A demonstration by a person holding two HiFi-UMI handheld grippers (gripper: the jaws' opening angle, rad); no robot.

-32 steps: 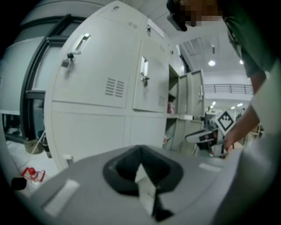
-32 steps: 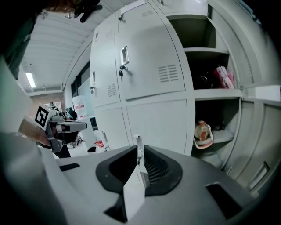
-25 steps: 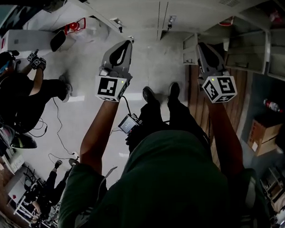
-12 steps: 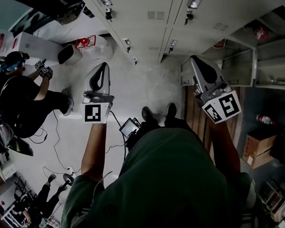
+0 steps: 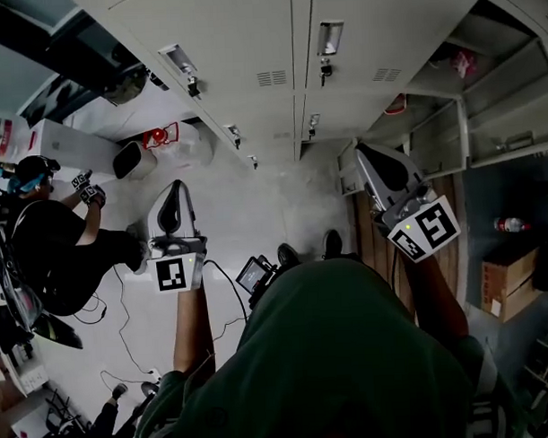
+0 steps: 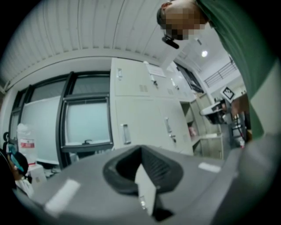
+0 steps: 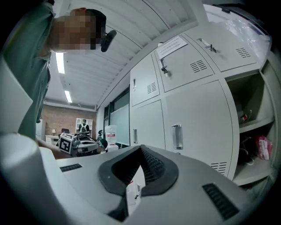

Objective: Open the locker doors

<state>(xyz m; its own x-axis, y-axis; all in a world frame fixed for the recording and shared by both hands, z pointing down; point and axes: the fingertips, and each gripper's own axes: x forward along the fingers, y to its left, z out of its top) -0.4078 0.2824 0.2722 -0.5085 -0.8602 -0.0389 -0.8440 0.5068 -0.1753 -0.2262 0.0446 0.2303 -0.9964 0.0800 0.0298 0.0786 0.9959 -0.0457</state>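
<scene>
A bank of grey lockers (image 5: 250, 35) fills the top of the head view, its closed doors each bearing a small handle (image 5: 329, 37). My left gripper (image 5: 172, 192) is held out over the floor, short of the lockers, jaws shut and empty. My right gripper (image 5: 367, 156) points toward the lower right lockers, also shut on nothing and touching no door. In the left gripper view the shut gripper (image 6: 141, 150) faces closed doors (image 6: 140, 118) some way off. The right gripper view has the shut gripper (image 7: 140, 150) facing a closed door with a handle (image 7: 177, 136).
Several lockers at the right stand open (image 5: 472, 99), small items on their shelves. A person in black (image 5: 50, 239) crouches at the left beside a white bin (image 5: 128, 160) and a red object (image 5: 159, 137). Cables trail on the floor. A cardboard box (image 5: 505, 282) sits at the right.
The head view has tilted up, so more of the lockers shows. Both grippers sit lower in the view, the left one further left. Both stay shut.
</scene>
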